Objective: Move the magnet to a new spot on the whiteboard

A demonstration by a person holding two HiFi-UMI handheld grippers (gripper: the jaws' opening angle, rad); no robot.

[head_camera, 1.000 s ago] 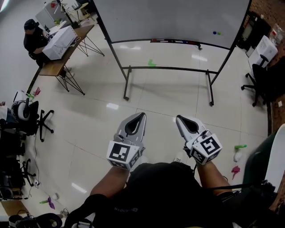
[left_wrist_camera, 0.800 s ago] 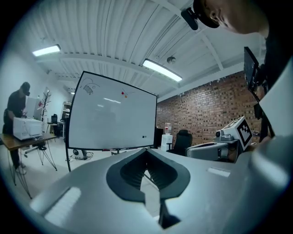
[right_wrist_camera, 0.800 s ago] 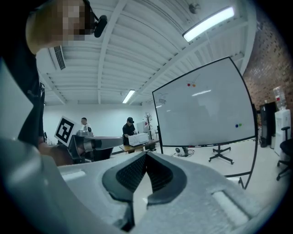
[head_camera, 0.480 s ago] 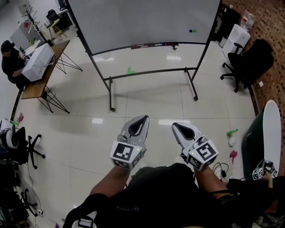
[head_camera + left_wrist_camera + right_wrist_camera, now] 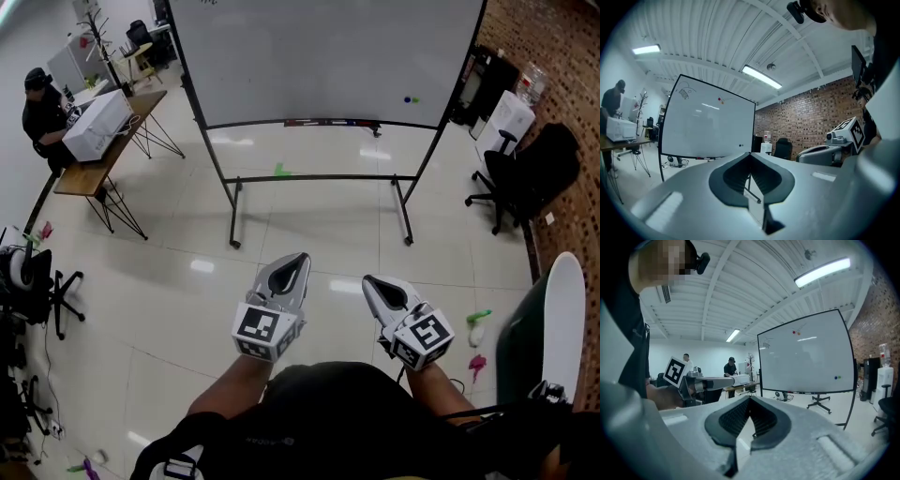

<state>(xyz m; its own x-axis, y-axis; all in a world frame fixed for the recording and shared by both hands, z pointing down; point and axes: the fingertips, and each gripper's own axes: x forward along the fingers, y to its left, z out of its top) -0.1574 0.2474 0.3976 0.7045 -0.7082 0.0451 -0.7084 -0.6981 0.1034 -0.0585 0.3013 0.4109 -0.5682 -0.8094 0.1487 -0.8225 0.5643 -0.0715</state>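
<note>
Right gripper (image 5: 368,281), closed and empty like the left gripper (image 5: 304,256), is nearer the blue magnet (image 5: 408,98), far off rightward on the whiteboard (image 5: 319,56).

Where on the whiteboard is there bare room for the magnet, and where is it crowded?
Free: on the whiteboard, the middle and lower left, above the marker tray. Taken: the lower right corner, where the blue magnet and green magnet sit together, and the top, with a red magnet and a scribble at upper left.
</note>
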